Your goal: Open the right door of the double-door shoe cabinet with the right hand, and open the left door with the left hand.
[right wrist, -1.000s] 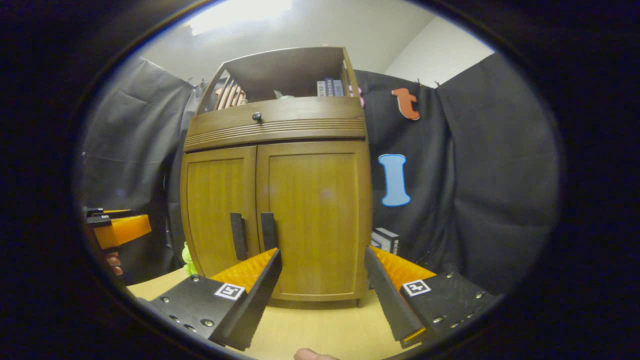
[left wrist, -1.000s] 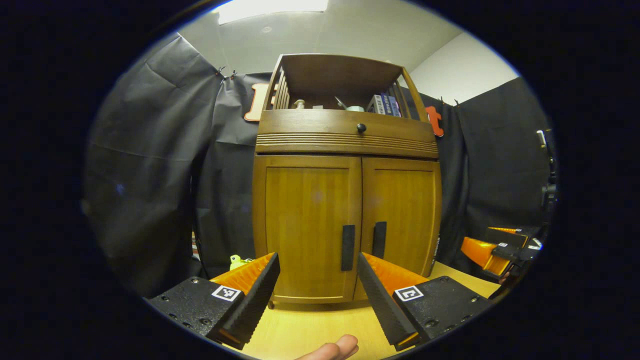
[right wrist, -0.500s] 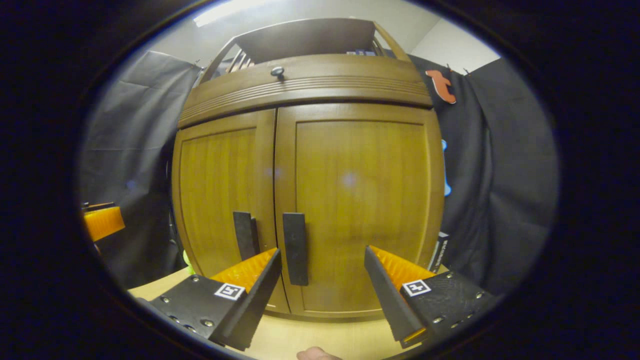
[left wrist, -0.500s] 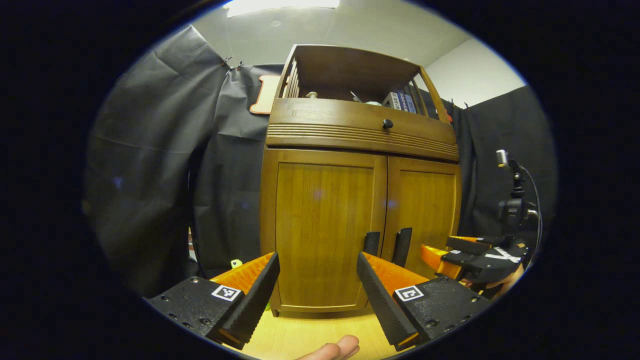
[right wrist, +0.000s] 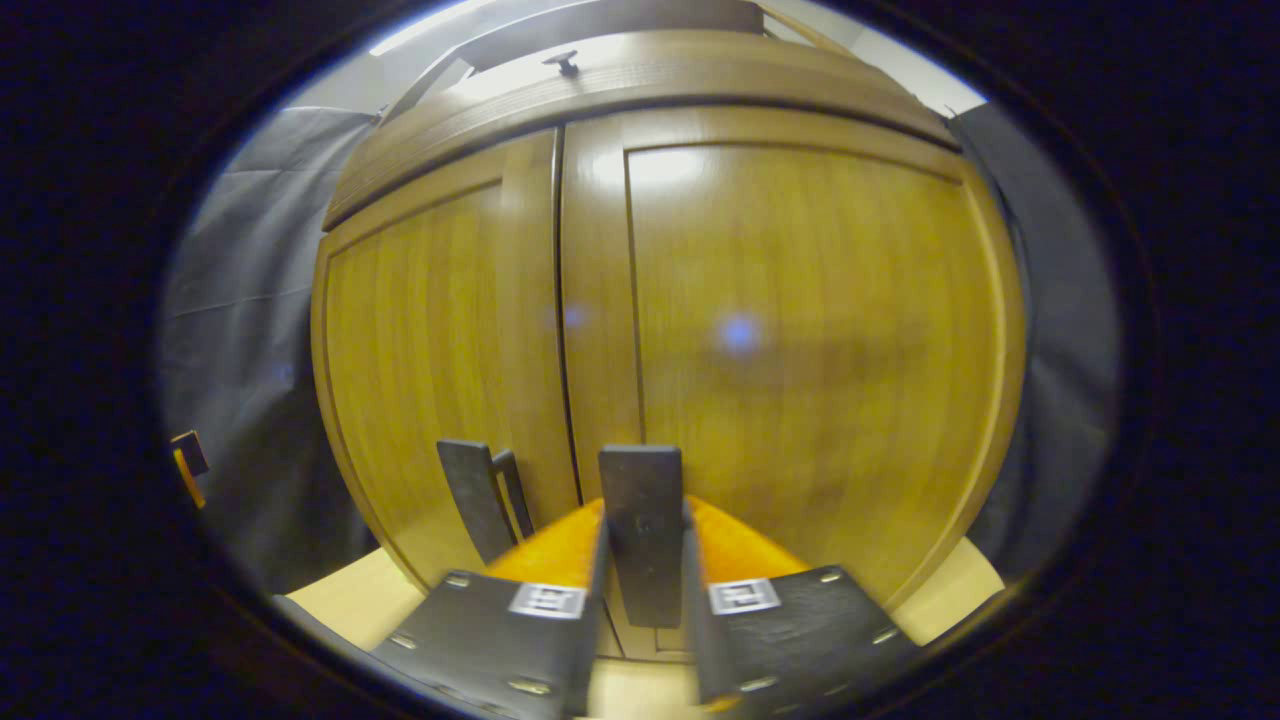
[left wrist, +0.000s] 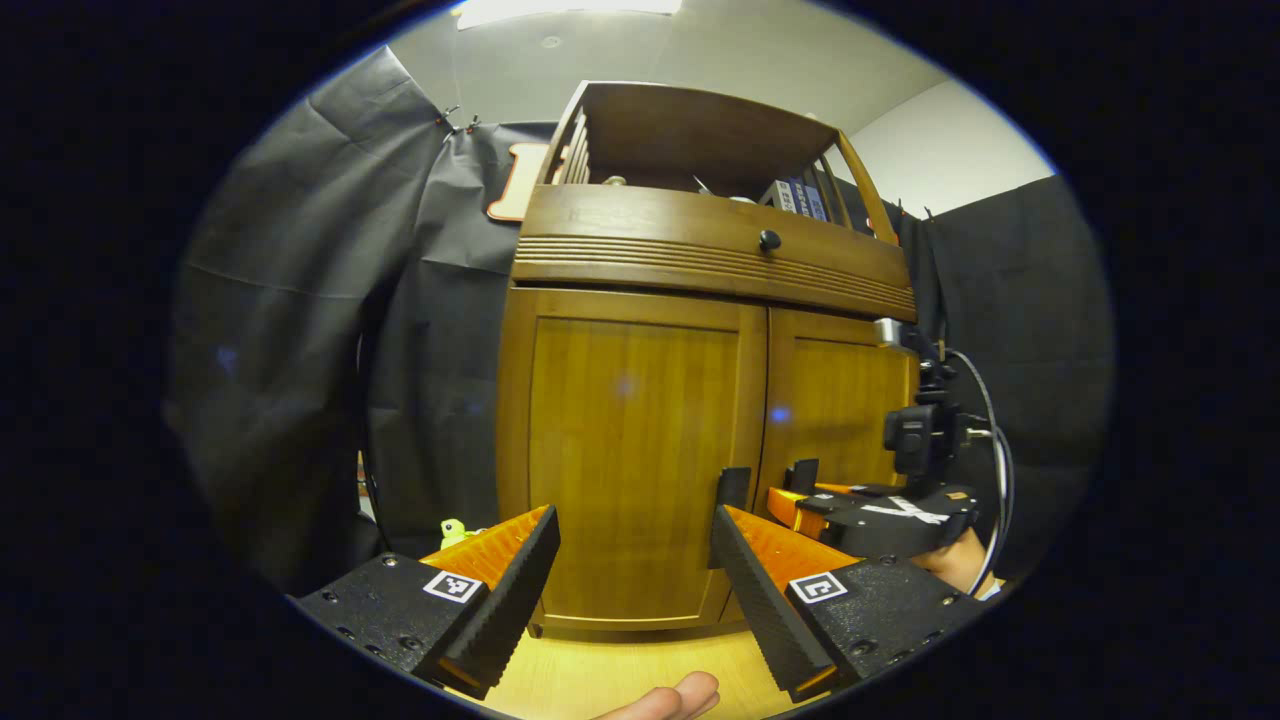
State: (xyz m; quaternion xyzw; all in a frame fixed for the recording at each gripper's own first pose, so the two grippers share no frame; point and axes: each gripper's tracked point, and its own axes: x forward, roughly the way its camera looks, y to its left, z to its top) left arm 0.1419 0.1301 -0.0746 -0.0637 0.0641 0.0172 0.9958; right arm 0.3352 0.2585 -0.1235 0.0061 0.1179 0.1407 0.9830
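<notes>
In the left gripper view, our left gripper point(left wrist: 635, 560) hangs with its fingers spread wide and nothing between them, short of the cabinet point(left wrist: 700, 400), with bare table point(left wrist: 620, 675) ahead of it. The left door point(left wrist: 625, 450) is flush and shut; its handle point(left wrist: 730, 500) lies by the centre seam, just beyond our right finger. Dark cloth point(left wrist: 300, 350) leaves open room to the left. Farther right, the right gripper point(left wrist: 800, 500) reaches the other handle.

In the right gripper view, our right gripper point(right wrist: 645, 590) is clamped on the right handle point(right wrist: 643, 520), both fingers pressing its sides. The right door point(right wrist: 790, 350) is shut, its edge meeting the left door along the seam.
</notes>
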